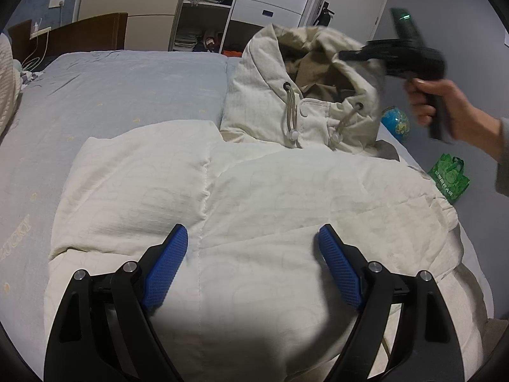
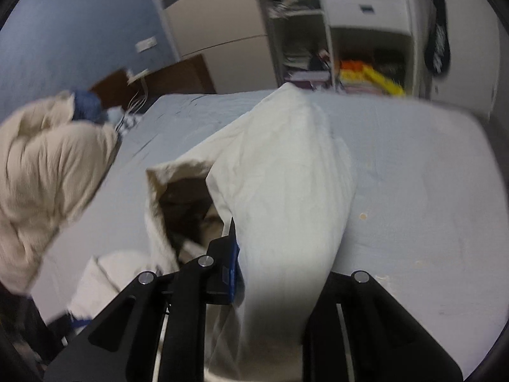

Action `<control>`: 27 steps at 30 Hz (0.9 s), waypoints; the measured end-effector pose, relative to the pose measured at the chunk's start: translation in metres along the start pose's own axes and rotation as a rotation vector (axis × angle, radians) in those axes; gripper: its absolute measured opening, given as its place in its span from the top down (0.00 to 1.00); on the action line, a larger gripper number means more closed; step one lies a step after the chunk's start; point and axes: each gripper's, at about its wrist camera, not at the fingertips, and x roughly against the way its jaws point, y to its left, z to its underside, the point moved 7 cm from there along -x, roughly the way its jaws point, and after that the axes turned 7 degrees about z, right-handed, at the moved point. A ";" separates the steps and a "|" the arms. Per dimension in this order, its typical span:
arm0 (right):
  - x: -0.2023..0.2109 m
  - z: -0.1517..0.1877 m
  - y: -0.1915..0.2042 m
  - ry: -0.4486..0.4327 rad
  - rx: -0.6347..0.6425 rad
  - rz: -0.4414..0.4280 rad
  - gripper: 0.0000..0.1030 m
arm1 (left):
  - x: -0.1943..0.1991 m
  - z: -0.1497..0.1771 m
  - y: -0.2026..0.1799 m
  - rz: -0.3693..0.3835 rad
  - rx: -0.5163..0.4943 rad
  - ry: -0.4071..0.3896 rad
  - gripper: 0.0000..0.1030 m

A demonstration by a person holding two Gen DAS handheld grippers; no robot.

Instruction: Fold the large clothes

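A cream padded hooded jacket lies on the bed, its body partly folded. My left gripper is open, its blue pads resting just above the jacket body, holding nothing. My right gripper is seen from the left wrist view at the hood, held up off the bed. In the right wrist view that gripper is shut on the hood fabric, which drapes between the jaws and hides the right finger. The hood opening shows its dark lining.
The bed has a light blue sheet. Another cream quilted bundle lies at the bed's left. A wardrobe with drawers stands behind. A globe and a green bag are on the floor at the right.
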 end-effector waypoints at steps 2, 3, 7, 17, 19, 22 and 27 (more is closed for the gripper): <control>0.027 0.007 0.023 -0.032 0.079 0.012 0.86 | 0.001 -0.001 0.000 0.009 0.011 -0.005 0.22; 0.037 0.011 0.031 -0.043 0.107 0.016 0.86 | 0.002 -0.002 0.001 0.012 0.017 -0.008 0.23; 0.080 0.043 0.062 -0.088 0.177 0.013 0.86 | 0.014 -0.007 0.005 0.017 0.053 -0.047 0.24; 0.134 0.143 0.101 -0.094 0.235 0.013 0.86 | 0.089 -0.056 -0.014 -0.002 0.001 -0.197 0.24; 0.139 0.156 0.103 -0.095 0.251 0.017 0.86 | 0.100 -0.073 -0.030 0.027 -0.052 -0.210 0.23; 0.144 0.170 0.104 -0.091 0.270 0.034 0.86 | 0.109 -0.099 -0.064 0.048 -0.211 -0.210 0.20; 0.152 0.188 0.101 -0.106 0.307 0.066 0.86 | 0.128 -0.124 -0.102 0.148 -0.324 -0.193 0.17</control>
